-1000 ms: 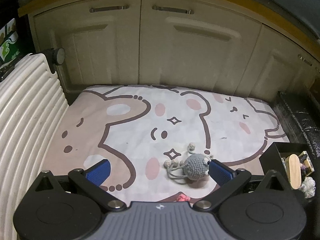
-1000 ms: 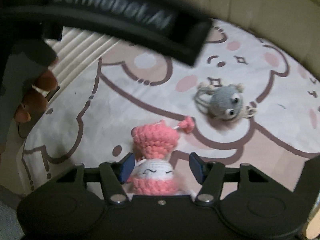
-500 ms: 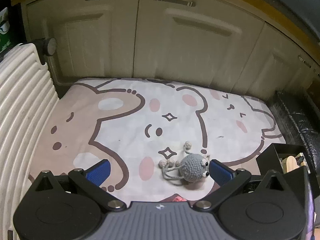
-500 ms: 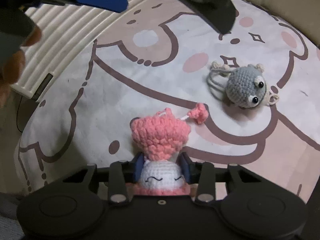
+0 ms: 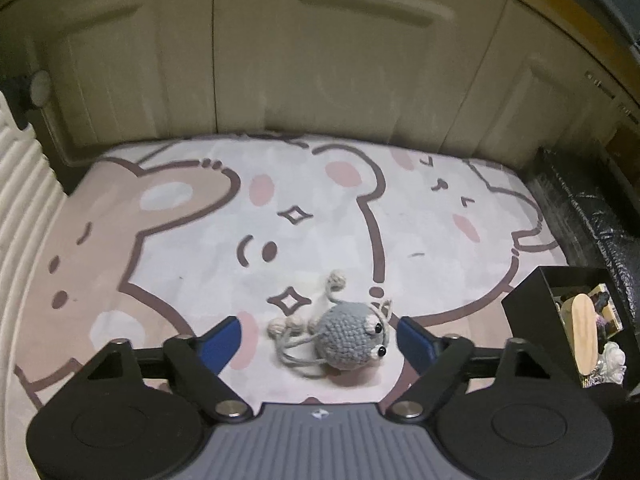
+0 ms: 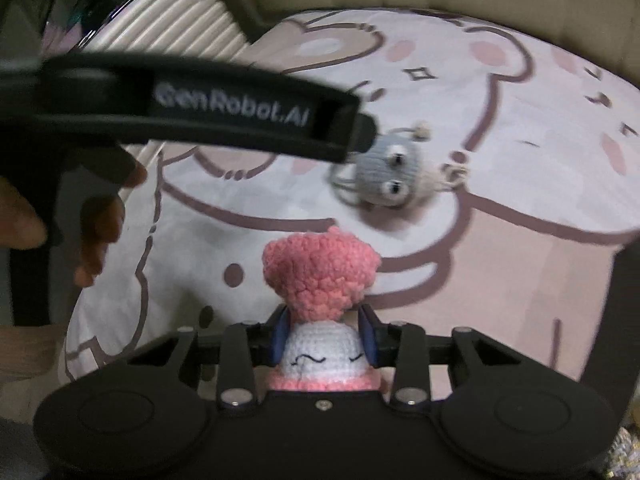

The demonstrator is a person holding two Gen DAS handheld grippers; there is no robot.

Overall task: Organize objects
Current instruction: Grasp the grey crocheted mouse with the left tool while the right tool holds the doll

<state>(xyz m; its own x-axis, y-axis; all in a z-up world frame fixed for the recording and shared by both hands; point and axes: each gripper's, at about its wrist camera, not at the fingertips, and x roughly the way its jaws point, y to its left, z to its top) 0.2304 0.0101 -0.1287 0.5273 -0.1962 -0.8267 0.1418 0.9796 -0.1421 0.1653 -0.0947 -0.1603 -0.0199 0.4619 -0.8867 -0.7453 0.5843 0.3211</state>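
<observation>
A grey crocheted mouse-like toy with beige ball-tipped cords [image 5: 352, 340] is shown lying on a pale mat printed with brown-outlined cartoon bears [image 5: 192, 248]. It is framed by the left gripper [image 5: 320, 338], whose blue-padded fingers [image 5: 222, 340] are set on either side of the toy with clear mat visible between pad and yarn on the left and a narrow gap on the right; the jaws are closing, with the toy between them but not yet pressed. In the right wrist view the same grey toy [image 6: 390, 174] is seen beyond the black body of the left gripper, lettered "GenRobot.AI", which is held by a person's hand [image 6: 60, 220] at the left edge.

The right gripper [image 6: 326, 340] is clamped narrowly on a crocheted doll with a white face, stitched closed eyes and a fluffy pink top [image 6: 320, 292]; both blue pads are pressed against the sides of the white head, and the jaws are closing a little further on it. The pink top projects forward past the fingertips, over the mat.

At the right edge of the left wrist view a black open box [image 5: 560, 308] is seen beside the mat, holding a pale oval wooden piece [image 5: 586, 336] and other small items too indistinct to name. Cream cabinet doors [image 5: 320, 60] are seen behind the mat, and a white ribbed panel [image 5: 20, 184] borders it on the left.
</observation>
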